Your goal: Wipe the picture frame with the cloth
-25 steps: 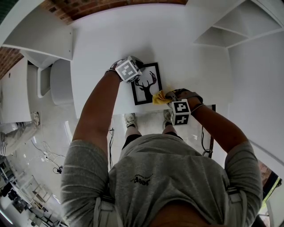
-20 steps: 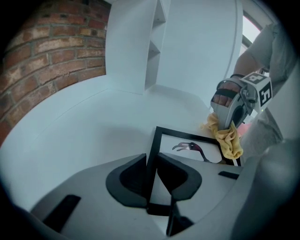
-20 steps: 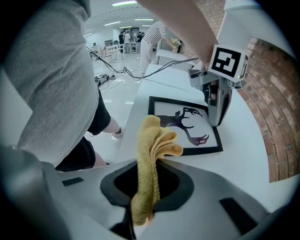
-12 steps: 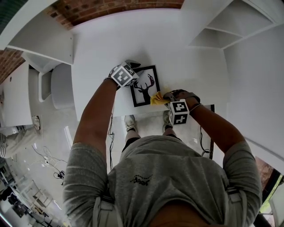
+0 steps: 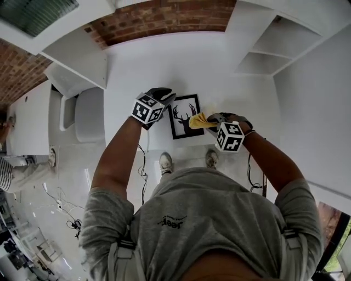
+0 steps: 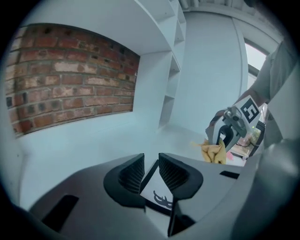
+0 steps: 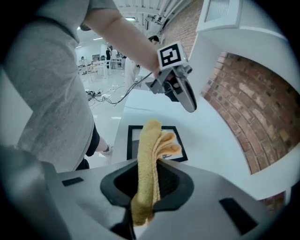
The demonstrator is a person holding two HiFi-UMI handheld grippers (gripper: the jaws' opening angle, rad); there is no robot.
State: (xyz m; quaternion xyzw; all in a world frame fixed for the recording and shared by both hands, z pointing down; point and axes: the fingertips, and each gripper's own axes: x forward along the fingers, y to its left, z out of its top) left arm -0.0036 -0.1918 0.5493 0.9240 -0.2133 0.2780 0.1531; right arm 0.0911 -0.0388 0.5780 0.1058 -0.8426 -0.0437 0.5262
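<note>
The black picture frame [image 5: 184, 116] with a deer-head print lies flat on the white table [image 5: 164, 60]. My left gripper [image 5: 166, 97] hovers over its upper left corner. Its jaws stand apart with nothing pinched, and the left gripper view shows the frame [image 6: 159, 197] below the gap of the left gripper [image 6: 151, 164]. My right gripper [image 5: 211, 119] is shut on a folded yellow cloth [image 5: 199, 121], held above the frame's right edge. In the right gripper view the cloth [image 7: 149, 154] sticks out past the right gripper [image 7: 150, 180], over the frame [image 7: 130, 140].
A brick wall [image 5: 164, 16] backs the table. White shelves [image 5: 274, 49] stand at the right, and a white shelf board [image 5: 77, 55] and a rounded white seat [image 5: 88, 115] at the left. The table's near edge runs just below the frame, above the person's shoes [image 5: 164, 162].
Both grippers have risen. The left one has come off the frame's upper left corner with wider jaws. The cloth has lifted from the frame's right edge.
</note>
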